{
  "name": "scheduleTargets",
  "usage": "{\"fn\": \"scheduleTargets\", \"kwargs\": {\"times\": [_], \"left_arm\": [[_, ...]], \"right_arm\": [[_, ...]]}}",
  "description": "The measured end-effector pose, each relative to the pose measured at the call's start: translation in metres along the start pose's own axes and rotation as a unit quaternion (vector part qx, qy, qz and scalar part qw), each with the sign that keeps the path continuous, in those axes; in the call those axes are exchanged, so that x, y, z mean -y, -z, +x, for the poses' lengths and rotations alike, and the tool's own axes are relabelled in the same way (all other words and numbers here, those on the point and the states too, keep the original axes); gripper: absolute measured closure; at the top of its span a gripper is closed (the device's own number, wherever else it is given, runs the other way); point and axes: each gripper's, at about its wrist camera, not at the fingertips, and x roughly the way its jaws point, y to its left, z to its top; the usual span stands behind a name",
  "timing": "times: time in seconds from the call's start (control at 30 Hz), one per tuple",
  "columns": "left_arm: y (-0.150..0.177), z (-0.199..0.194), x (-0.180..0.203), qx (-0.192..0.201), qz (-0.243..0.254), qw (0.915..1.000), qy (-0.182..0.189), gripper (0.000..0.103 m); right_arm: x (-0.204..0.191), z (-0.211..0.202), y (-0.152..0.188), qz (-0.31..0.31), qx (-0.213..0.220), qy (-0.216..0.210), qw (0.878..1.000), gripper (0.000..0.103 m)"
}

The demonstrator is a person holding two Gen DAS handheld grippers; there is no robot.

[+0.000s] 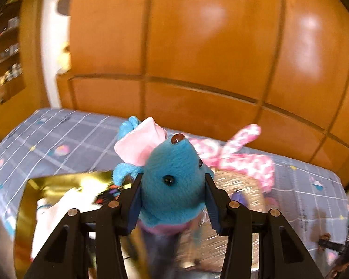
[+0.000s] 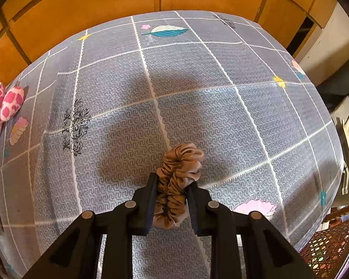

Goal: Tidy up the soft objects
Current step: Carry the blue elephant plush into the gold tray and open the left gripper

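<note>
Blue plush fills my left gripper [image 1: 173,181]: its pads pinch the head of a blue soft toy [image 1: 172,181] with pink ears, held above a gold-lined box [image 1: 35,200] and a woven basket [image 1: 239,186] on the grey checked bedsheet [image 1: 58,139]. A pink spotted plush [image 1: 244,158] lies just behind. My right gripper [image 2: 172,186] is clamped on a tan velvet scrunchie [image 2: 179,176], over the sheet near its front edge.

A home bedroom: a bed [image 2: 197,97] under a grey checked sheet, a wooden panelled wardrobe [image 1: 197,46] behind it, and a wall shelf [image 1: 8,51] of small items.
</note>
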Motion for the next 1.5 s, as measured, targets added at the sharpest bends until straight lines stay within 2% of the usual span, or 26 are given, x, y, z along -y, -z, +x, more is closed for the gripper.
{"fn": "scheduleTargets", "kwargs": {"times": [0.13, 0.37, 0.7, 0.87, 1.07, 1.27, 1.5], "left_arm": [[0.018, -0.011, -0.038, -0.004, -0.018, 0.9995, -0.025, 0.054], [0.061, -0.036, -0.079, -0.018, -0.038, 0.9977, -0.054, 0.054], [0.100, -0.053, -0.093, -0.035, -0.040, 0.9966, -0.063, 0.054], [0.111, -0.047, -0.097, -0.047, -0.036, 0.9959, -0.069, 0.053], [0.127, -0.035, -0.101, -0.064, -0.029, 0.9947, -0.076, 0.051], [0.134, -0.023, -0.102, -0.076, -0.031, 0.9942, -0.070, 0.045], [0.129, -0.023, -0.110, -0.070, -0.043, 0.9943, -0.068, 0.034]], "right_arm": [[-0.004, -0.001, 0.002, -0.012, 0.003, 0.005, 1.000, 0.083], [-0.016, -0.005, 0.007, -0.037, 0.007, 0.017, 0.999, 0.085], [-0.022, -0.004, 0.009, -0.044, 0.007, 0.019, 0.999, 0.087], [-0.025, -0.006, 0.010, -0.048, 0.009, 0.012, 0.999, 0.088], [-0.035, -0.015, 0.013, -0.075, 0.018, -0.037, 0.996, 0.089], [-0.051, -0.030, 0.022, -0.099, 0.037, -0.072, 0.992, 0.090], [-0.097, -0.063, 0.024, -0.137, 0.077, -0.124, 0.980, 0.090]]}}
